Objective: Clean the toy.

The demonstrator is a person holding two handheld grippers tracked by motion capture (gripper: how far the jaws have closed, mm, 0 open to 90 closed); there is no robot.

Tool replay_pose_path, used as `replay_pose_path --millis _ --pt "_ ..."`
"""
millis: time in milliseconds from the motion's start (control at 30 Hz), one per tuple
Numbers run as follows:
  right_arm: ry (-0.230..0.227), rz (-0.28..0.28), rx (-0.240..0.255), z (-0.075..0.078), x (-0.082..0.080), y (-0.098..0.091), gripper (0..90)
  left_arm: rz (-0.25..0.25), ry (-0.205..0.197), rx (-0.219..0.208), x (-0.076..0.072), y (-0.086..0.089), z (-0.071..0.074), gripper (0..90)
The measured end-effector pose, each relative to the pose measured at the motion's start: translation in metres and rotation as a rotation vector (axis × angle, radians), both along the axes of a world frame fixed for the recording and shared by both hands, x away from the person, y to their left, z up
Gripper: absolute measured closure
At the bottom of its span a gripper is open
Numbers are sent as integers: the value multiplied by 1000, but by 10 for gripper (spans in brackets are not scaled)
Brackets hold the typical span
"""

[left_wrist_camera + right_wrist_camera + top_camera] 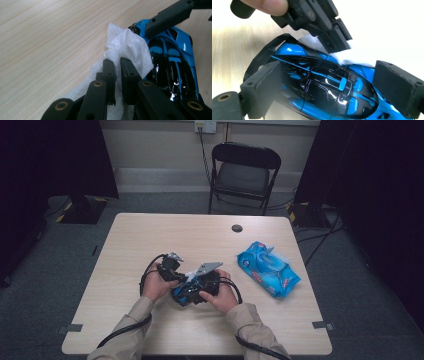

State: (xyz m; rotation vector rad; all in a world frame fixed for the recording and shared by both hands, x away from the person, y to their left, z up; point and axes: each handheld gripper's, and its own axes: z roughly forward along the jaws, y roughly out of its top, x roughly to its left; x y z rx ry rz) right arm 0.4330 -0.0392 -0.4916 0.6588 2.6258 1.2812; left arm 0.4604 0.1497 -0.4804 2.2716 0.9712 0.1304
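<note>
Right fingers (pixel 265 85) flank toy car (pixel 322 85); left fingers (pixel 109 72) pinch wipe (pixel 130 45).

1. The left claw (pixel 117 67) rises from the bottom centre of the frame, its two black jaws standing close together, pinched on a fold of a white, textured wet wipe (pixel 127 46).
2. The wipe bunches up above the jaw tips toward the frame's middle and spreads down to the lower left onto the pale wood-grain tabletop (pixel 50 37).
3. Its right edge lies against a glossy blue and black toy car (pixel 172 67), which fills the right side of the frame.
4. A black jaw of the right claw (pixel 170 16) comes in from the upper right corner and rests on the car's top end.
</note>
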Motion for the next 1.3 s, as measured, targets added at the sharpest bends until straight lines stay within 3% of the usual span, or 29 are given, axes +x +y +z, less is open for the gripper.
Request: replay_pose_path --millis 700,1300 --pt "-1 2 3 0 0 0 78 -7 8 22 -16 20 3 832" --pt "-1 2 4 0 0 0 78 -1 1 -15 -30 41 7 832"
